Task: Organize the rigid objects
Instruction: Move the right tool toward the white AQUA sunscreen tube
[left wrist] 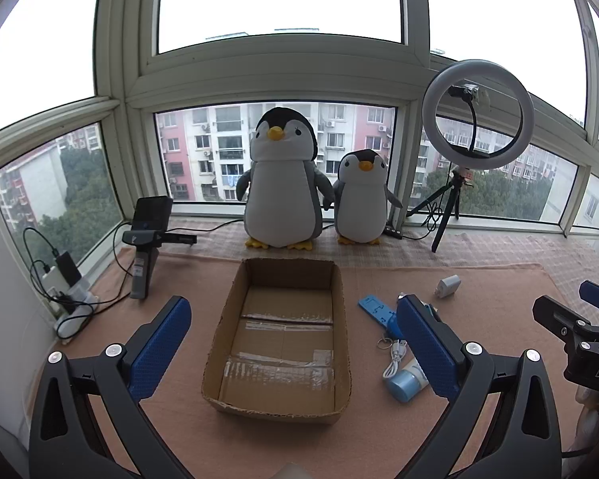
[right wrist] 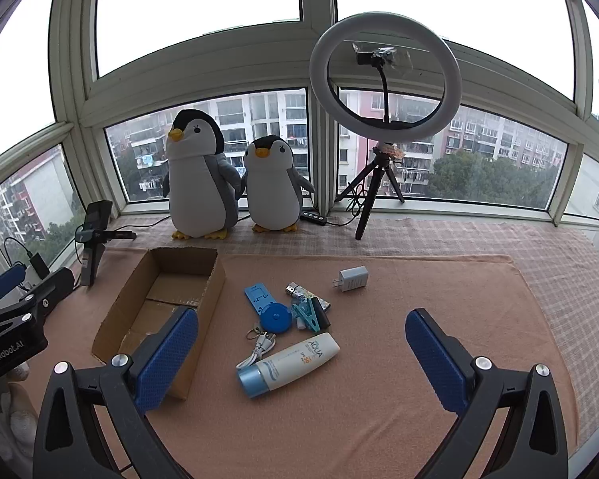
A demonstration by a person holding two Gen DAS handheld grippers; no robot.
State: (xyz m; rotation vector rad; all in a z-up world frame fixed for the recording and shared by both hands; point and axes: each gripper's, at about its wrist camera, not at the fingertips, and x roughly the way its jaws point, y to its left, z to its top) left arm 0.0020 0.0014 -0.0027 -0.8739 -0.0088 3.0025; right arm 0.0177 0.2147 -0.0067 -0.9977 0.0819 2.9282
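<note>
An open cardboard box (left wrist: 339, 343) (right wrist: 203, 299) lies empty on the pink cloth. To its right lie a white sunscreen tube with a blue cap (right wrist: 289, 365) (left wrist: 407, 381), a white USB cable (right wrist: 257, 351), a blue phone stand (right wrist: 259, 297) (left wrist: 373, 307), a round blue tape measure (right wrist: 275, 317), a teal clip (right wrist: 305, 313), a small patterned lighter (right wrist: 299, 291) and a white charger plug (right wrist: 351, 278) (left wrist: 447, 285). My left gripper (left wrist: 293, 343) is open over the box. My right gripper (right wrist: 301, 355) is open above the tube, touching nothing.
Two plush penguins (left wrist: 283, 179) (right wrist: 235, 183) and a ring light on a tripod (right wrist: 383, 92) stand at the window behind. A phone on a stand (left wrist: 147, 239) and chargers with cables (left wrist: 66, 279) sit at the far left.
</note>
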